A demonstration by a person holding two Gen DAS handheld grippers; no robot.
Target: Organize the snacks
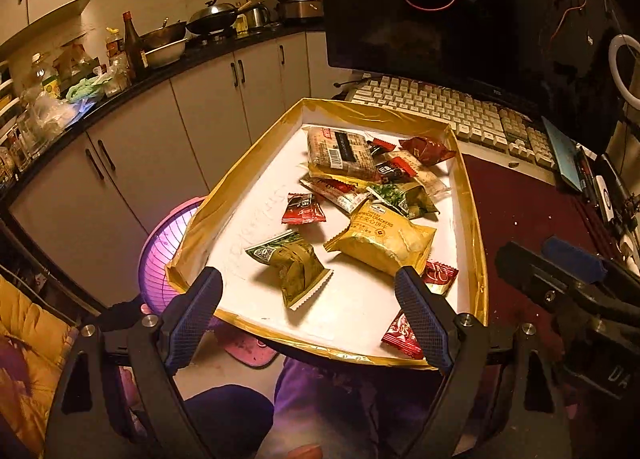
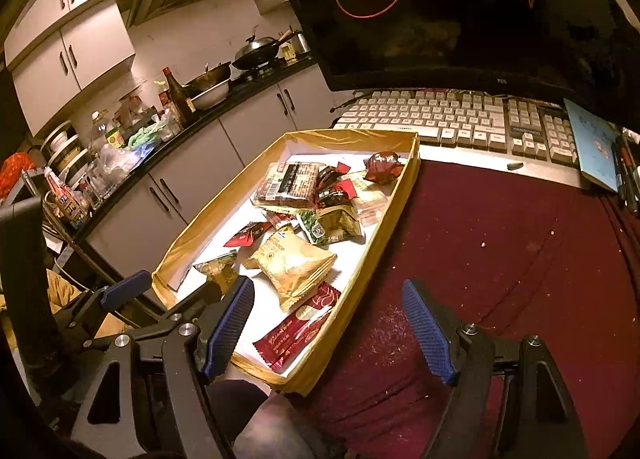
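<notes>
The maroon-covered tabletop [image 2: 500, 243] carries a dark monitor [image 2: 460, 11] at twelve o'clock with a pale keyboard [image 2: 440, 119] just below it, and the gold-walled box [image 1: 472, 195] sits toward nine o'clock, probably parked at the edge so both tools can reach in. The snacks are all inside it: a heap against the far wall, then the yellow cracker pack [image 1: 380, 239], a green packet [image 1: 292, 263] and small red sachets [image 1: 304, 209] lying loose nearer. The left tool [image 1: 308, 315] hovers over the box's near rim at six o'clock, spread wide and holding nothing, angled down at the packets. The right tool [image 2: 328, 331] straddles the box's near right wall, likewise wide and empty
</notes>
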